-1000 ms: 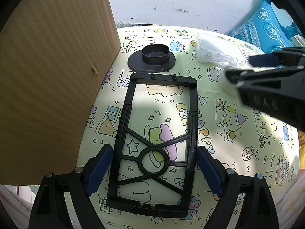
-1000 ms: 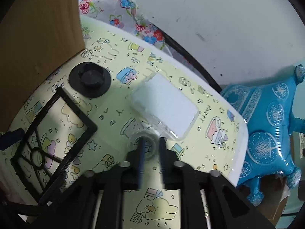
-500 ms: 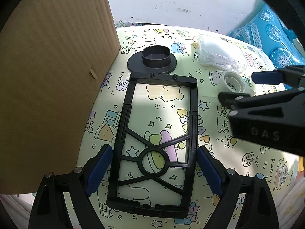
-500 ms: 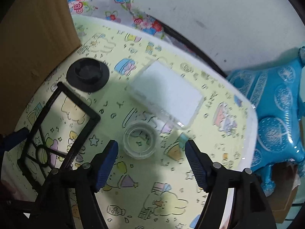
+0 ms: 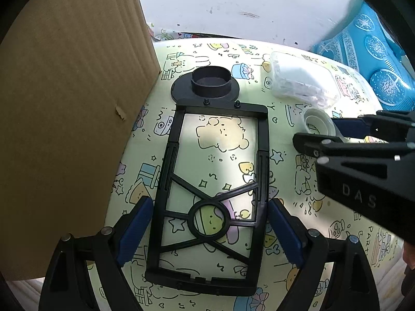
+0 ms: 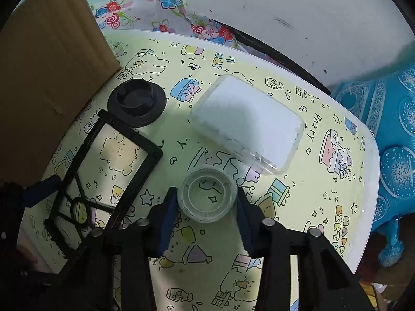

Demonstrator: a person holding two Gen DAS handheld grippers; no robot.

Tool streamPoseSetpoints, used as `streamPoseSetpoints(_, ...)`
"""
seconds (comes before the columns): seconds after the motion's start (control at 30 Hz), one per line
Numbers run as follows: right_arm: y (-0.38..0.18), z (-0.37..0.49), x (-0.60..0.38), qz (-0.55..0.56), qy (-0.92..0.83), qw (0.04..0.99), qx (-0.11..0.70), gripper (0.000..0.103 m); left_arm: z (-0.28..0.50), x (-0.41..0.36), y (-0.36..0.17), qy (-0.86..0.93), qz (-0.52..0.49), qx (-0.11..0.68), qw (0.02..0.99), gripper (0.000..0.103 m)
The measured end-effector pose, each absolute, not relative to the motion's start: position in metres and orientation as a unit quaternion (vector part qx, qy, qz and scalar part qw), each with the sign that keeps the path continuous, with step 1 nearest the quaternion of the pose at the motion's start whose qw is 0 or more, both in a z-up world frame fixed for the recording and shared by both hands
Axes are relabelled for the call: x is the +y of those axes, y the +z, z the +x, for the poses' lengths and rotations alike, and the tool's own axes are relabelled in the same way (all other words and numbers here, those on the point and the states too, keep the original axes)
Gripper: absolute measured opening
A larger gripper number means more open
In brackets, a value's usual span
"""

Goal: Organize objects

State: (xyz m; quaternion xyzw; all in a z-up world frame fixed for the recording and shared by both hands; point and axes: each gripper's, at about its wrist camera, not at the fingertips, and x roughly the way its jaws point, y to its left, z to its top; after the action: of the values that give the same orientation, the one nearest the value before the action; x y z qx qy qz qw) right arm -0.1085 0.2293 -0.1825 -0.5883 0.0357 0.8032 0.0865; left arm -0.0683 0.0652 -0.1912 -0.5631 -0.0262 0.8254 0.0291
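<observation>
Right gripper (image 6: 207, 202) pinching clear round cup (image 6: 208, 197); lift straight, keep level. Left gripper (image 5: 207, 230) spread astride black frame (image 5: 212, 199); close squarely on side rails.

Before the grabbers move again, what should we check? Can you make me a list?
1. Right gripper fingers on both sides of the little clear cup: ok, pads against its sides.
2. Cup lifted off the table: cannot tell.
3. White plastic box apart from the cup: ok, close but not touching.
4. Left gripper squeezing the black frame: not ok, fingers wide open on either side.
5. Black round cap clear of the frame: not ok, it touches the frame's far end.
6. Room inside the cardboard box: cannot tell.
</observation>
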Motion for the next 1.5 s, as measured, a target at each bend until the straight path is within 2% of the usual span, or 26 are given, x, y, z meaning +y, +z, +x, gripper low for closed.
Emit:
streamPoseSetpoints(0.6,-0.168,-0.070,0.224,-0.588,0.800,0.110,0.036,0.044,-0.075,0.069,-0.191,0.826,-0.562,-0.029,0.014,0.089)
streamPoseSetpoints(0.63,-0.167,-0.068,0.222,-0.588,0.801,0.111,0.034,0.044,-0.074,0.068,-0.190,0.828,-0.559,-0.027,0.012,0.067)
streamPoseSetpoints(0.7,-0.164,-0.066,0.221,-0.585,0.802,0.114,0.032,0.044,-0.071,0.071,-0.183,0.836,-0.549,-0.008,0.007,0.047)
streamPoseSetpoints(0.73,-0.162,-0.065,0.220,-0.584,0.803,0.115,0.033,0.044,-0.072,0.071,-0.182,0.835,-0.551,-0.012,0.012,0.044)
streamPoseSetpoints(1.07,-0.156,-0.062,0.220,-0.581,0.804,0.119,0.030,0.044,-0.062,0.066,-0.184,0.827,-0.561,-0.031,0.020,0.041)
streamPoseSetpoints(1.1,-0.156,-0.061,0.220,-0.581,0.805,0.119,0.029,0.044,-0.060,0.066,-0.182,0.830,-0.557,-0.027,0.015,0.043)
streamPoseSetpoints(1.17,-0.157,-0.062,0.219,-0.581,0.805,0.118,0.029,0.044,-0.058,0.068,-0.180,0.835,-0.550,-0.008,0.005,0.076)
streamPoseSetpoints(1.2,-0.157,-0.062,0.219,-0.580,0.805,0.119,0.029,0.044,-0.058,0.068,-0.179,0.836,-0.549,-0.001,-0.003,0.103)
streamPoseSetpoints(1.4,-0.158,-0.063,0.218,-0.581,0.805,0.117,0.029,0.044,-0.059,0.071,-0.191,0.830,-0.556,0.031,-0.024,0.103)
streamPoseSetpoints(1.5,-0.159,-0.063,0.218,-0.582,0.804,0.118,0.029,0.043,-0.062,0.061,-0.202,0.810,-0.586,-0.040,0.009,0.103)
